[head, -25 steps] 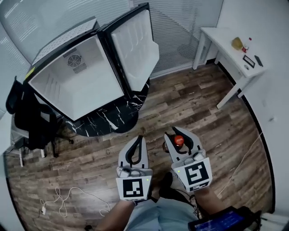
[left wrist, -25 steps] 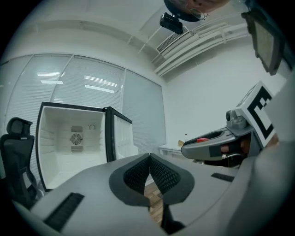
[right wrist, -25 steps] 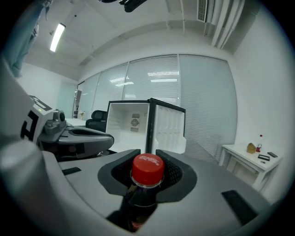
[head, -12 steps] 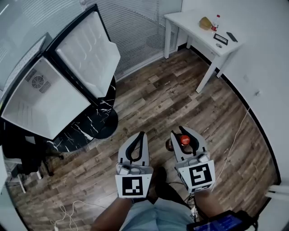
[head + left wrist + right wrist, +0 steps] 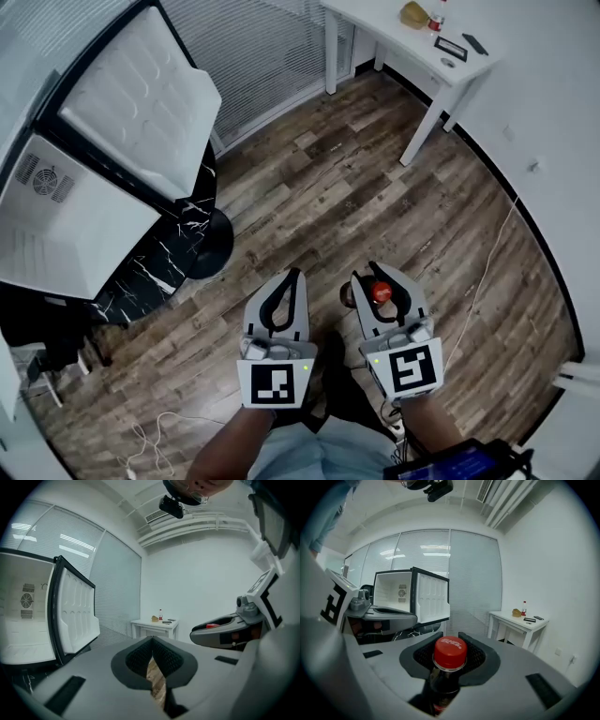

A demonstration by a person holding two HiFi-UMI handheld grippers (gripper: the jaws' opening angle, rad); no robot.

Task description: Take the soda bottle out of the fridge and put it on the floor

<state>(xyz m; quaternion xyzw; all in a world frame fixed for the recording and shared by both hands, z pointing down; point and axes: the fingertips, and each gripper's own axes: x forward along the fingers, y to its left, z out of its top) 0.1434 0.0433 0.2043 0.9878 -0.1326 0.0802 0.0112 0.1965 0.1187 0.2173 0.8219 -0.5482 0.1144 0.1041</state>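
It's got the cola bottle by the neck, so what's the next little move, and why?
Probably lower the right gripper straight down until the base of the soda bottle meets the wooden floor. Its jaws are clamped just under the red cap, the bottle hangs upright over bare boards, and the open fridge is already off to one side.

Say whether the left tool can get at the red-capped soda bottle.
Likely yes: the left tool hangs beside the right tool clamping the red-capped soda bottle, nothing between; its jaws are shut.
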